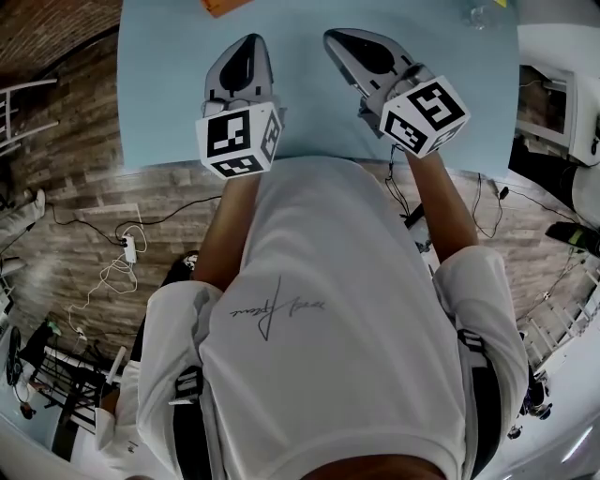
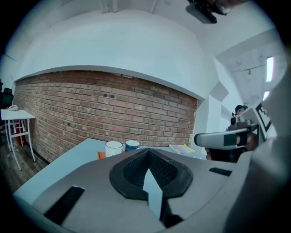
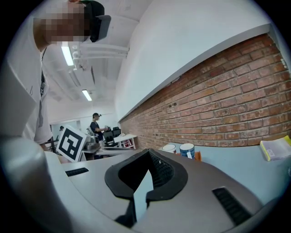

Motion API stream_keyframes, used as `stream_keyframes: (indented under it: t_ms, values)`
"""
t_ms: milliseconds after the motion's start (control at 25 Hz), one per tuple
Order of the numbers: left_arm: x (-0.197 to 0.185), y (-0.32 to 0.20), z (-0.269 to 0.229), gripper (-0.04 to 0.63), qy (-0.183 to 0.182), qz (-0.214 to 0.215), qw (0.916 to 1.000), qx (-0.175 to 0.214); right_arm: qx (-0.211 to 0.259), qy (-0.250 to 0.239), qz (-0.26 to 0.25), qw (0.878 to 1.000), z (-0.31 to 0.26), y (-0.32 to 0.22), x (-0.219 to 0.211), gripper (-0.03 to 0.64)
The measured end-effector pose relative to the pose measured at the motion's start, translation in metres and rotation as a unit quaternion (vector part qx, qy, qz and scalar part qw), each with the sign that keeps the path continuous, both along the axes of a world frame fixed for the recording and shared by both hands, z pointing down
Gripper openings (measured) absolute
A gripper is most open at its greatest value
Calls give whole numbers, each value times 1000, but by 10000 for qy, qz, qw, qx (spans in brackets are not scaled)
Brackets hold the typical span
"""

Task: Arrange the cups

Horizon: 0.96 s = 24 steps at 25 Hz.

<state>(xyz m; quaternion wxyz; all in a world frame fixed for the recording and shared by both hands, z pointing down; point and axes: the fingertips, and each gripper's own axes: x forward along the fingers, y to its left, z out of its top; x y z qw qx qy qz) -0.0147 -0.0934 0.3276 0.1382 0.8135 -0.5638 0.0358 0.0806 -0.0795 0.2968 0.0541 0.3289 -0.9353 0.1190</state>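
Note:
Two cups stand side by side at the far end of the light blue table [image 1: 169, 84]: a white cup [image 2: 113, 148] and a blue cup [image 2: 132, 145]. The right gripper view shows the same white cup [image 3: 169, 148] and blue cup [image 3: 187, 150] in front of the brick wall. My left gripper [image 1: 251, 39] [image 2: 148, 150] hangs over the table's near edge, shut and empty. My right gripper [image 1: 330, 36] [image 3: 148, 151] hangs beside it, also shut with nothing between its jaws. Both point along the table toward the cups, far short of them. The head view does not show the cups.
An orange flat thing [image 2: 101, 155] lies by the cups, and its corner [image 1: 220, 6] shows at the table's far end. A yellow-edged book [image 3: 275, 149] lies to the right. A small clear object [image 1: 478, 14] sits at the far right. Cables cross the wooden floor [image 1: 84, 216].

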Motion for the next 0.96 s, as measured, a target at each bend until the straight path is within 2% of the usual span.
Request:
stream_keyframes:
  t_ms: [360,960]
  values:
    - [7,10,-7,8,-10,108,9999,19,99,73,-197,9997,-6,11,1,18]
    - [7,14,-10,8,73,125,9999,67,107,63,-215,9997,-9,17,-1,18]
